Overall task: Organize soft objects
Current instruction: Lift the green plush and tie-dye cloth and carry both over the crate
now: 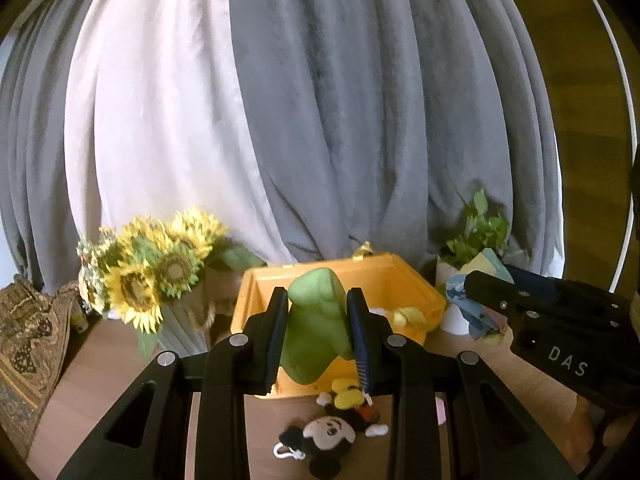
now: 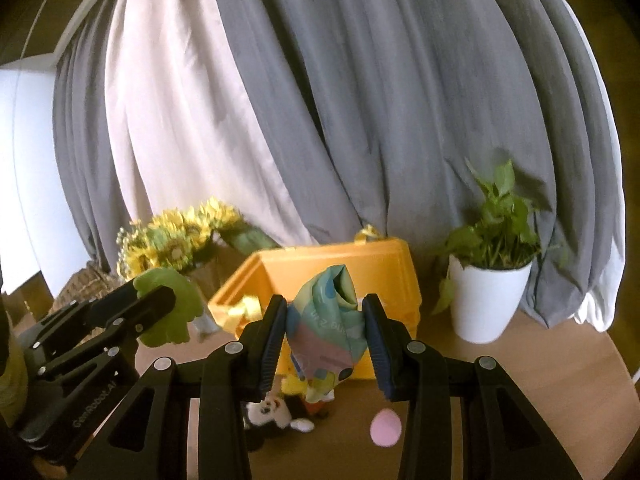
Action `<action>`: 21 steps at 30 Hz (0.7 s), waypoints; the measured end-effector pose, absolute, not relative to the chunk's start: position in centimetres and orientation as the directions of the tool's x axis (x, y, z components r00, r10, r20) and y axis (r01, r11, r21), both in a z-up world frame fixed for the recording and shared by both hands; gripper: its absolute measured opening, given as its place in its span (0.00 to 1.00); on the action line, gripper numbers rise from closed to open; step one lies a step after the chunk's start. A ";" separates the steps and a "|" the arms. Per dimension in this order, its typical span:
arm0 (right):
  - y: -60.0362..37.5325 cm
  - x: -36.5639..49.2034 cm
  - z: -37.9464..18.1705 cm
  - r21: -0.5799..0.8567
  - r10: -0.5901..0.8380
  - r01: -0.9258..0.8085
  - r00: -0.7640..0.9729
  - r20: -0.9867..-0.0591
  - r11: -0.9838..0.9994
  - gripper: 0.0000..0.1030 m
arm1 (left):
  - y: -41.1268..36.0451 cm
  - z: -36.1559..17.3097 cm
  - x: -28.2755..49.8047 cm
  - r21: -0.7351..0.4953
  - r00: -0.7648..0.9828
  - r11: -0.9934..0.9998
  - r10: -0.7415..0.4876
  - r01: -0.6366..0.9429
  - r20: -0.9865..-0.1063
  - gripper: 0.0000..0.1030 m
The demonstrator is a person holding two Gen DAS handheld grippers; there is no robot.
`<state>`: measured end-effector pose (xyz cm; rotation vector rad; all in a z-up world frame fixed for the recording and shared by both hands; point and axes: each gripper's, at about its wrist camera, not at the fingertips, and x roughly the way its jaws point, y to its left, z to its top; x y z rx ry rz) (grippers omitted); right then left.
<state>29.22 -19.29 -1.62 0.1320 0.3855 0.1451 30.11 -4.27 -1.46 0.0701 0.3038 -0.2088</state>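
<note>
My left gripper (image 1: 316,320) is shut on a green soft toy (image 1: 314,328) and holds it in the air in front of the open yellow box (image 1: 416,280). It also shows in the right wrist view (image 2: 168,308). My right gripper (image 2: 326,332) is shut on a pastel patchwork soft pouch (image 2: 328,328), also held up before the yellow box (image 2: 384,264). A Mickey Mouse plush (image 1: 332,432) lies on the wooden table in front of the box; it also shows below the pouch (image 2: 276,410). A small pink soft object (image 2: 385,426) lies to its right.
A sunflower bouquet (image 1: 152,268) stands left of the box. A potted green plant in a white pot (image 2: 486,296) stands to its right. Grey and white curtains (image 1: 280,120) hang behind. A patterned brown cloth item (image 1: 28,340) sits at far left.
</note>
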 end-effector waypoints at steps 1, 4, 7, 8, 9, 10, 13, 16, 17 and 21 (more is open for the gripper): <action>-19.1 29.3 -1.3 0.153 0.163 -0.115 0.921 -0.355 0.982 0.39 | -4.0 -1.2 30.3 0.035 0.935 0.976 -0.196 0.215 -0.296 0.29; -18.7 29.6 -0.5 0.148 0.155 -0.111 0.931 -0.329 0.983 0.39 | -3.6 -0.5 30.7 0.035 0.940 0.975 -0.200 0.217 -0.278 0.29; -18.4 30.0 0.1 0.144 0.147 -0.106 0.939 -0.311 0.984 0.39 | -3.4 0.0 31.3 0.038 0.943 0.975 -0.201 0.218 -0.264 0.29; -18.3 30.2 0.3 0.144 0.146 -0.106 0.941 -0.306 0.984 0.39 | -3.4 0.2 31.6 0.039 0.944 0.975 -0.200 0.218 -0.261 0.29; -18.2 30.4 0.5 0.143 0.144 -0.105 0.943 -0.300 0.984 0.39 | -3.3 0.3 31.8 0.040 0.945 0.975 -0.201 0.218 -0.256 0.29; -18.3 30.5 0.6 0.142 0.141 -0.103 0.945 -0.296 0.985 0.39 | -3.3 0.4 32.0 0.041 0.946 0.975 -0.201 0.218 -0.253 0.29; -18.2 31.2 1.1 0.138 0.138 -0.102 0.948 -0.286 0.985 0.39 | -3.2 0.9 32.8 0.041 0.950 0.975 -0.201 0.217 -0.240 0.29; -18.1 32.0 1.5 0.132 0.138 -0.105 0.951 -0.277 0.986 0.39 | -3.2 1.2 33.6 0.039 0.951 0.975 -0.205 0.220 -0.232 0.29; -18.1 32.2 1.6 0.129 0.139 -0.107 0.951 -0.276 0.986 0.39 | -3.3 1.4 34.0 0.040 0.952 0.975 -0.204 0.219 -0.229 0.29; -18.0 33.6 2.1 0.117 0.141 -0.112 0.952 -0.273 0.987 0.39 | -3.4 1.8 35.4 0.040 0.954 0.975 -0.204 0.217 -0.218 0.29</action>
